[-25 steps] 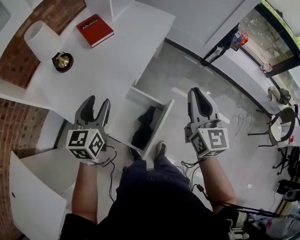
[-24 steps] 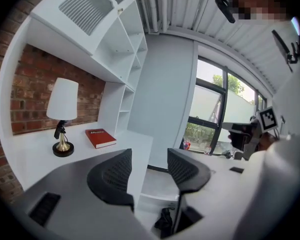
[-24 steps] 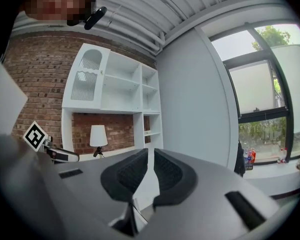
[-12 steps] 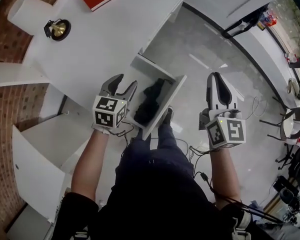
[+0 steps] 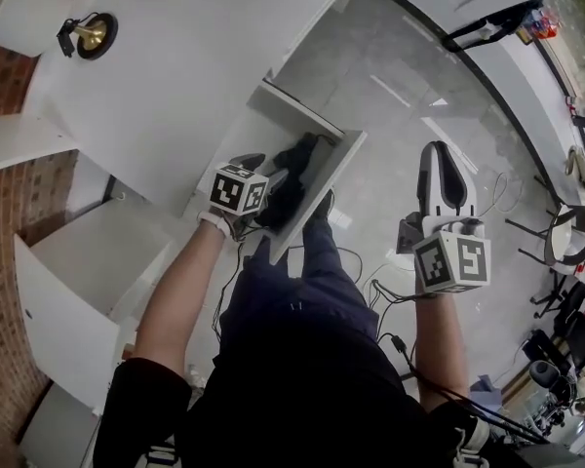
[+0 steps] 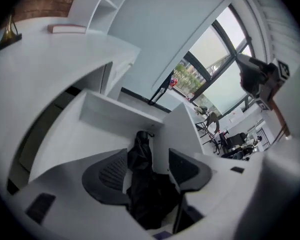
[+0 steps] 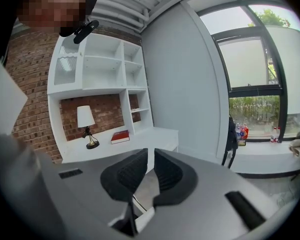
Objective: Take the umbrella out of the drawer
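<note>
Left gripper (image 6: pixel 148 159) has descended into the open drawer (image 5: pixel 324 195). Its jaws are spread, straddling the black folded umbrella (image 6: pixel 146 196) lying inside, unclamped. Right gripper (image 7: pixel 149 173) is pressed together, empty, well clear. Grasp judged imminent.

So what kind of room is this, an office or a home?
Most likely a home study or small office: a white desk carrying a lamp and red book, its drawer open, built-in shelves on a brick wall, and big windows.
</note>
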`<action>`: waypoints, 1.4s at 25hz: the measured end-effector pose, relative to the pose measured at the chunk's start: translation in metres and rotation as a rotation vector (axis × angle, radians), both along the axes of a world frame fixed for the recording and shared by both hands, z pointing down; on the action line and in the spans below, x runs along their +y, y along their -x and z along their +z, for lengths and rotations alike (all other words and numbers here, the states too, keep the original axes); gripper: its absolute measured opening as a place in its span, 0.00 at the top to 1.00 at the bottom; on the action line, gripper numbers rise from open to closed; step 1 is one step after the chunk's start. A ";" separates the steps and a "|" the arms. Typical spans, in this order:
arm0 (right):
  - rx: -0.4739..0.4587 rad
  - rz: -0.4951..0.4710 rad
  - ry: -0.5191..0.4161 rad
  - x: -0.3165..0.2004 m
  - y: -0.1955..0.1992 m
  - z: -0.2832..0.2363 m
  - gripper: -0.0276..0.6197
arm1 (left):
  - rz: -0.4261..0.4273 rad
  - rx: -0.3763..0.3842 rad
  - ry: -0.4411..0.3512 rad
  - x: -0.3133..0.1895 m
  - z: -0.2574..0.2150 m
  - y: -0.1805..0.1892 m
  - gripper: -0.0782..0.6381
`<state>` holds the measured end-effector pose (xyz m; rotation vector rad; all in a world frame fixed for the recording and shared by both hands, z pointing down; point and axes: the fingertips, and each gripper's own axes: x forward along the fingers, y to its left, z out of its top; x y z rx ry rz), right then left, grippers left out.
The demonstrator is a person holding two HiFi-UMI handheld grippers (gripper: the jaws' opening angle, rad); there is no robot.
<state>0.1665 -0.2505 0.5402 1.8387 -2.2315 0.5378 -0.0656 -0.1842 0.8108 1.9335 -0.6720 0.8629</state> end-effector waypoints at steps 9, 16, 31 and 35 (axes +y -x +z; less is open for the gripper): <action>0.016 0.009 0.080 0.005 -0.014 0.033 0.90 | 0.018 -0.089 0.169 0.025 0.080 -0.013 0.48; 0.012 0.025 0.098 0.006 -0.024 0.044 0.90 | 0.114 -0.165 0.250 0.040 0.119 -0.029 0.46; 0.012 0.042 0.138 0.014 -0.040 0.061 0.90 | 0.145 -0.251 0.306 0.055 0.150 -0.045 0.50; 0.013 0.031 0.135 0.016 -0.037 0.059 0.90 | 0.128 -0.232 0.283 0.055 0.146 -0.044 0.52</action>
